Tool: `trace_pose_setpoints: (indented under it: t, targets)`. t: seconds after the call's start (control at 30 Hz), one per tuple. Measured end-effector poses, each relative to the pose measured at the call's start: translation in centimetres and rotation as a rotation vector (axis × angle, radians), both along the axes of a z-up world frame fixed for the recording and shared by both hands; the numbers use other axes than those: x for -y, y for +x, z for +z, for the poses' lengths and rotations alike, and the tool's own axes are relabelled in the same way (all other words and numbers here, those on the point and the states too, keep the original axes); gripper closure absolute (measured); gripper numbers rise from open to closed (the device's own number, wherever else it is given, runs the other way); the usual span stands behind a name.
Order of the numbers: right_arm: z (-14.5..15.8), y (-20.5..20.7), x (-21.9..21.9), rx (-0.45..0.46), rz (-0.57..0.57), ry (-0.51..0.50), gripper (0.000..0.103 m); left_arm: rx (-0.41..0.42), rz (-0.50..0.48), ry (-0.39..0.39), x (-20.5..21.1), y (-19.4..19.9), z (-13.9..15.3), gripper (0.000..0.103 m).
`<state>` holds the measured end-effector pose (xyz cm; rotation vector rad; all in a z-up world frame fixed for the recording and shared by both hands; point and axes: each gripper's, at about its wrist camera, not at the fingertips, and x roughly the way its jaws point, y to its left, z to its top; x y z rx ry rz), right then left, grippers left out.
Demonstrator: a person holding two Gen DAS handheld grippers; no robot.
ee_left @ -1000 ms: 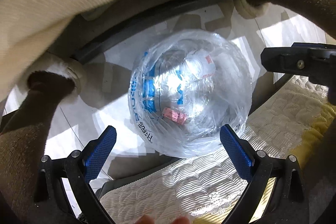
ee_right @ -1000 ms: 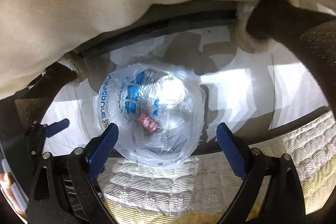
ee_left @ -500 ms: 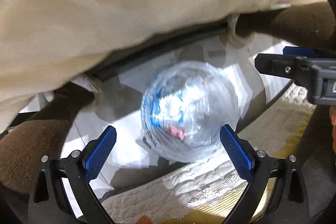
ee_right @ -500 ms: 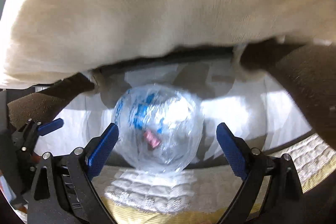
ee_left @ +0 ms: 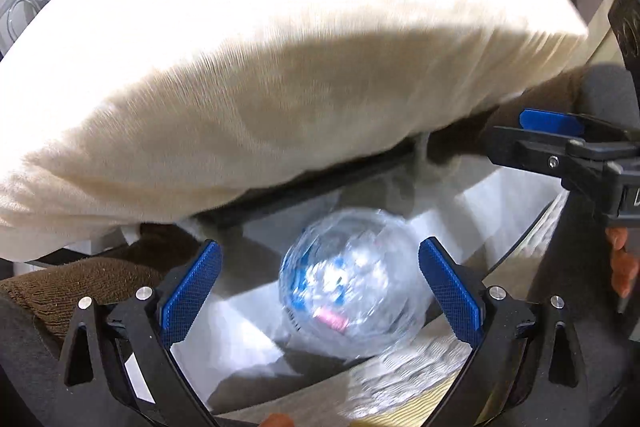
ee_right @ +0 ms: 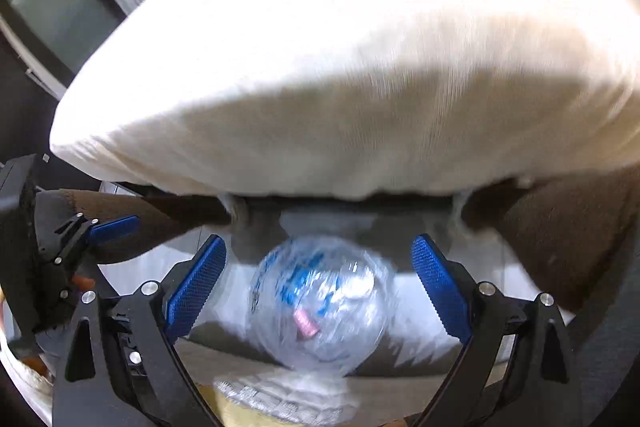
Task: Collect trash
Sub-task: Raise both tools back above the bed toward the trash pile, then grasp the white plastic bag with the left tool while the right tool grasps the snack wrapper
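Under the big cream cushion (ee_left: 280,67), low on the pale floor, sits the prize: a clear bag (ee_left: 346,283) puffed round like a ball, blue print on its skin and a small pink scrap inside. Starting at the left, the left gripper (ee_left: 320,291) hangs spread wide, blue pads either side of the bag and touching nothing — the bag sits between them but farther off, apart from both. A brown furry leg (ee_left: 80,279) runs off at that side. Move across and the right gripper (ee_right: 320,287) stands the same way, jaws wide and empty, with the bag dead centre in its view and just above a quilted mat (ee_right: 272,399) at the bottom edge. Both views are blurred, so the bag's neck can't be made out, nor whether it is tied.

By the look of it, this is the approach — trash bagged, bag not yet in hand. The next move calls for one claw to go forward until the pads straddle a fold of film, then close on it. Thin, slick plastic like that may slip or tear; a pinch on gathered film looks safer than on the taut, rounded side.
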<state>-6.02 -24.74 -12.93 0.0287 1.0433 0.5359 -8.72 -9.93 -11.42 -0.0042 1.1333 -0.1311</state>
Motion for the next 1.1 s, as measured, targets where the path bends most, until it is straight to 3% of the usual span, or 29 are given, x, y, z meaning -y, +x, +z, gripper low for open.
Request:
trace_pose_setpoints:
  t: [0.17,0.5,1.1]
  targets:
    - [2.6,1.0,-0.1,0.086,0.026,-0.008,0.010,0.065,-0.002,-0.081,-0.6,0.6,1.8,0.006]
    - [5.9,5.7,-2.9,0.266,0.101,-0.135,0.010,0.146,-0.038,-0.002,-1.3,4.9,4.3,0.006]
    - [7.4,17.1,-6.9,0.291,0.113,-0.069,0.010,0.229,-0.038,-0.009,-7.0,15.1,7.1,0.006]
